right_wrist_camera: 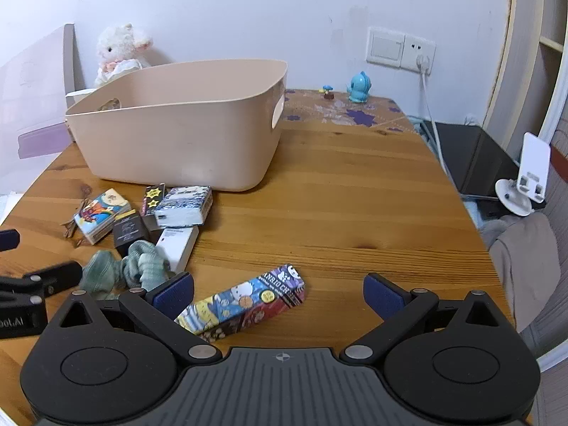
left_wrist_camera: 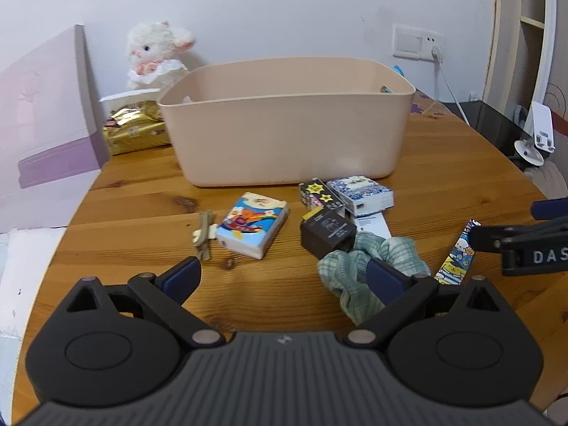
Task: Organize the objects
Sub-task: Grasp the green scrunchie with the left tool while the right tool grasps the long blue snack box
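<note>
While both grippers, left (left_wrist_camera: 285,277) and right (right_wrist_camera: 278,293), gape empty, a crumpled green sock (left_wrist_camera: 358,266) lies before the beige plastic tub (left_wrist_camera: 287,124).

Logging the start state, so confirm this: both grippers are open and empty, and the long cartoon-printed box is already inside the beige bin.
Not quite. The cartoon-printed box is not in the beige bin; it lies flat on the wooden table, just in front of the right gripper, as the right wrist view shows. The rest holds: the left gripper and the right one are open and empty.
</note>
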